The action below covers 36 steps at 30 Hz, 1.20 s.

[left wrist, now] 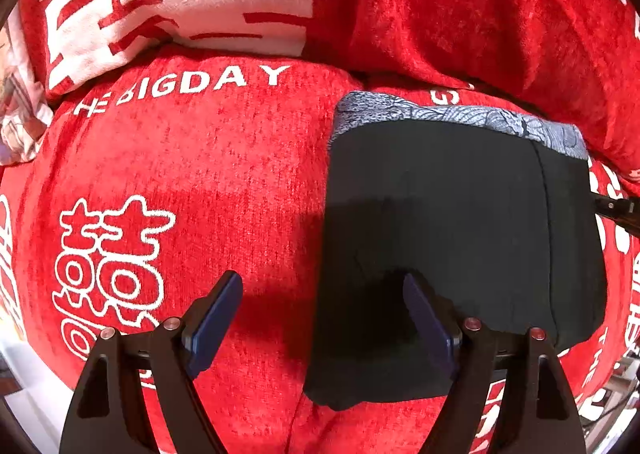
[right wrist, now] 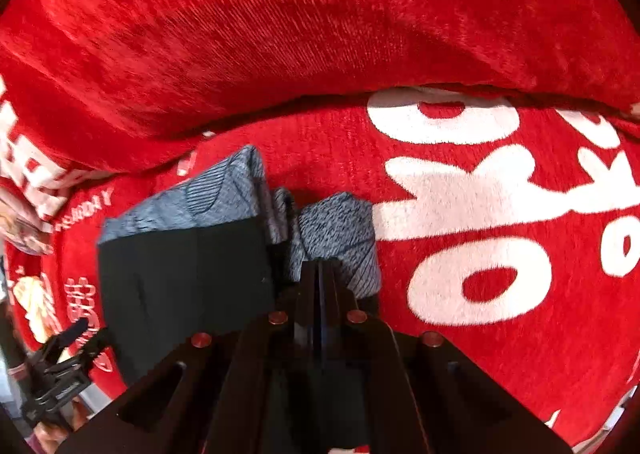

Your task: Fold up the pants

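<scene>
Black pants (left wrist: 452,238) with a grey patterned waistband (left wrist: 460,116) lie folded on a red sofa cover. My left gripper (left wrist: 322,290) is open just above the pants' left edge, one finger over the black cloth, one over the red cover. In the right wrist view the pants (right wrist: 184,278) lie left of centre. My right gripper (right wrist: 320,266) is shut on the grey waistband end (right wrist: 340,230) and bunches it up. The right gripper's tip shows at the left wrist view's right edge (left wrist: 614,208).
The red sofa cover (left wrist: 200,182) carries white lettering and characters. A red backrest (right wrist: 280,26) rises behind the seat. A red-and-white cushion (left wrist: 168,2) leans at the back left. The seat's front edge (left wrist: 28,382) runs along the bottom left.
</scene>
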Each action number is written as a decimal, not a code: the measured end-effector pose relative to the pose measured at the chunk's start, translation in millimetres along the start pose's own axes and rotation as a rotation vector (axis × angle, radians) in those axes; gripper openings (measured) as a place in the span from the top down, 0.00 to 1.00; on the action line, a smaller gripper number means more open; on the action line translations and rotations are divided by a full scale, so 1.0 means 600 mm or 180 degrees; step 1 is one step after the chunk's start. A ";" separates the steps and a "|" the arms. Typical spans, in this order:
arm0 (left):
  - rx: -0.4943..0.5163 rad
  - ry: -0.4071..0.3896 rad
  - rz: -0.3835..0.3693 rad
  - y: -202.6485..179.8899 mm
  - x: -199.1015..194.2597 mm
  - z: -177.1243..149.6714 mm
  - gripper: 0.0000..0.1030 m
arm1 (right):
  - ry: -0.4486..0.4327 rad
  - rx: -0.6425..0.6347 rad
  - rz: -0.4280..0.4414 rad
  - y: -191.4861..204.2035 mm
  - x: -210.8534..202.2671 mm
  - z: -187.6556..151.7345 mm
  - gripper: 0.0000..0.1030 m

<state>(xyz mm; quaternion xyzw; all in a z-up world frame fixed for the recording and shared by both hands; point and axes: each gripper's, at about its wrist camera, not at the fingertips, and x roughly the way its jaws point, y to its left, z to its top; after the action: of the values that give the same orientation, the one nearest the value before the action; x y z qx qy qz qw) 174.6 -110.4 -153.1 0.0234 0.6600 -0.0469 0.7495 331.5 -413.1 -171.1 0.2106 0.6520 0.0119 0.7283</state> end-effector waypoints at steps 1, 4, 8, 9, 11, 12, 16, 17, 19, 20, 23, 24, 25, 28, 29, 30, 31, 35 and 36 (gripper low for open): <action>0.0011 0.0005 0.0005 -0.001 0.001 0.000 0.19 | 0.0013 0.0028 0.0029 -0.003 -0.005 -0.007 0.97; -0.0004 0.0013 0.0006 -0.001 0.003 0.001 0.19 | 0.0017 0.0079 0.0065 -0.011 -0.021 -0.038 0.96; 0.0006 0.0018 0.0018 -0.003 0.003 0.000 0.19 | 0.0047 0.0126 0.0090 -0.026 -0.042 -0.081 0.82; 0.0014 0.0015 0.0027 -0.003 0.003 -0.001 0.19 | 0.0056 0.0151 0.0100 -0.031 -0.048 -0.092 0.71; 0.0025 0.0018 0.0041 -0.005 0.003 -0.001 0.19 | 0.0058 0.0202 0.0111 -0.038 -0.054 -0.106 0.58; 0.0029 0.0031 0.0046 -0.006 0.003 -0.001 0.19 | 0.0047 0.0224 0.0104 -0.042 -0.057 -0.111 0.56; 0.0065 0.0035 0.0074 -0.010 0.001 -0.003 0.19 | 0.0087 0.0357 0.0200 -0.059 -0.060 -0.127 0.45; 0.0077 0.0034 0.0081 -0.011 0.001 -0.004 0.19 | 0.0090 0.0373 0.0220 -0.060 -0.063 -0.128 0.44; 0.0103 0.0048 0.0097 -0.014 0.002 -0.004 0.00 | 0.0086 0.0385 0.0241 -0.058 -0.064 -0.133 0.41; 0.0105 0.0044 0.0114 -0.015 0.001 -0.005 0.00 | 0.0087 0.0378 0.0245 -0.054 -0.061 -0.131 0.40; 0.0155 0.0056 0.0110 -0.020 0.001 -0.007 0.00 | 0.0099 0.0365 0.0292 -0.047 -0.059 -0.132 0.34; 0.0164 0.0068 0.0120 -0.022 0.003 -0.009 0.00 | 0.0100 0.0356 0.0299 -0.046 -0.059 -0.132 0.31; 0.0165 0.0074 0.0118 -0.022 0.002 -0.009 0.00 | 0.0105 0.0341 0.0304 -0.045 -0.059 -0.133 0.27; 0.0156 0.0080 0.0114 -0.021 0.001 -0.011 0.00 | 0.0101 0.0313 0.0337 -0.043 -0.059 -0.136 0.23; 0.0157 0.0082 0.0112 -0.021 0.001 -0.011 0.00 | 0.0097 0.0302 0.0338 -0.043 -0.060 -0.137 0.23; 0.0159 0.0083 0.0111 -0.021 0.000 -0.011 0.00 | 0.0093 0.0291 0.0330 -0.043 -0.060 -0.138 0.23; 0.0164 0.0084 0.0109 -0.020 0.000 -0.010 0.00 | 0.0085 0.0273 0.0319 -0.044 -0.060 -0.138 0.21; 0.0165 0.0098 0.0093 -0.021 0.004 -0.009 0.00 | 0.0129 0.0207 0.0383 -0.049 -0.051 -0.141 0.15; 0.0159 0.0105 0.0081 -0.020 0.005 -0.008 0.00 | 0.0151 0.0197 0.0395 -0.050 -0.049 -0.141 0.15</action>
<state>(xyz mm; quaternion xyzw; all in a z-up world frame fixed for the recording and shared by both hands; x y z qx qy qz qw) 169.1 -122.0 -156.3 0.0513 0.6705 -0.0535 0.7382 238.4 -424.2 -158.0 0.2727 0.6549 0.0418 0.7036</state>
